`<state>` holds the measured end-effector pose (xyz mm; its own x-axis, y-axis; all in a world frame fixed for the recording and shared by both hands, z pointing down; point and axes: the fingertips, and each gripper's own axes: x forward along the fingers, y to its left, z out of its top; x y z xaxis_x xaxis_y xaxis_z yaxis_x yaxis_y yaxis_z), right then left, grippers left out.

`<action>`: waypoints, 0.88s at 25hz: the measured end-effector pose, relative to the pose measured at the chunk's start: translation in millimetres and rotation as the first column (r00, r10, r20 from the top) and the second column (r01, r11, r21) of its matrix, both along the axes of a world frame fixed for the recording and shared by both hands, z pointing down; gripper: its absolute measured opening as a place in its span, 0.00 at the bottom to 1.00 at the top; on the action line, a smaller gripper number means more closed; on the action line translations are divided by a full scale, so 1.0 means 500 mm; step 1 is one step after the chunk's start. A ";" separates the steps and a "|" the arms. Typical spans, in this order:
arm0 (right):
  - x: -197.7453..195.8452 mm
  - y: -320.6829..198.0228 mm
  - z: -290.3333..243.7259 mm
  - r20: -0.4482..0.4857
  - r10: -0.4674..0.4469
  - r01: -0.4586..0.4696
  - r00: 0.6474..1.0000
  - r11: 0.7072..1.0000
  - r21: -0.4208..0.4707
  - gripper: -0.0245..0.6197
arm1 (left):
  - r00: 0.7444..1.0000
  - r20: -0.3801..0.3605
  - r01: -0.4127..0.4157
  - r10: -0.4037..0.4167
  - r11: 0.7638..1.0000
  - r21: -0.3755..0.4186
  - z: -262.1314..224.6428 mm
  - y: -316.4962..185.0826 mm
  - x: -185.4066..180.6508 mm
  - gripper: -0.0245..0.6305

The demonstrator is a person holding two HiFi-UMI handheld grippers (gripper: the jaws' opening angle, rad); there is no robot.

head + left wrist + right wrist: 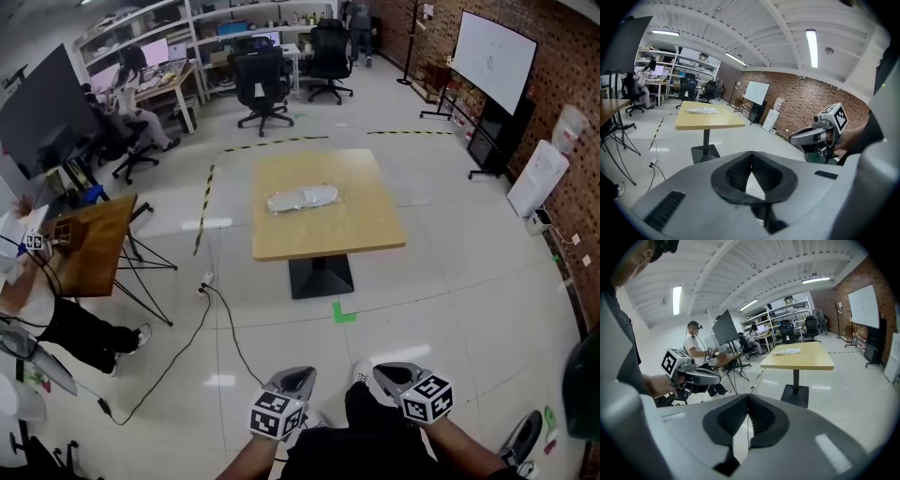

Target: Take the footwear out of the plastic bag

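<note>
Left hand-held gripper [298,377] and right hand-held gripper [392,372] hang low in front of the person, each with its jaws pressed together on nothing. By my reading the task has not begun. The pale crinkled plastic bag [302,199], presumably with the footwear inside, lies on the square light-wood table [366,234], well apart from both. Next comes a walk to the table, then opened jaws to pin the bag and draw the footwear out. A glossy pale floor [450,309], black office chairs [262,89], a whiteboard [494,58] and a brick wall [567,61] surround the table.
</note>
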<state>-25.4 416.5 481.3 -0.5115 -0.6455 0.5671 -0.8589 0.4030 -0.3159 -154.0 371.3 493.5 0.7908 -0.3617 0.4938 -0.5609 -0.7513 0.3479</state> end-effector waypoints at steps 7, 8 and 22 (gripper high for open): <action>0.024 -0.104 0.016 0.040 -0.018 0.018 0.999 1.000 -0.010 0.04 | 0.999 0.008 0.051 -0.052 0.998 0.021 -0.022 -0.089 0.021 0.05; 0.025 -0.122 0.012 0.045 -0.029 0.029 0.999 1.000 -0.006 0.04 | 0.998 0.013 0.060 -0.060 0.998 0.013 -0.023 -0.101 0.025 0.05; 0.229 -0.416 -0.022 0.109 -0.080 0.071 0.991 0.994 0.085 0.04 | 0.993 0.059 0.093 -0.100 0.989 0.119 -0.080 -0.359 0.249 0.05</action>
<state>89.0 208.6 470.5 -0.6176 -0.6443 0.4512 -0.7863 0.4932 -0.3720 -29.4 191.6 453.6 0.7172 -0.4925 0.4931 -0.6512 -0.7255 0.2224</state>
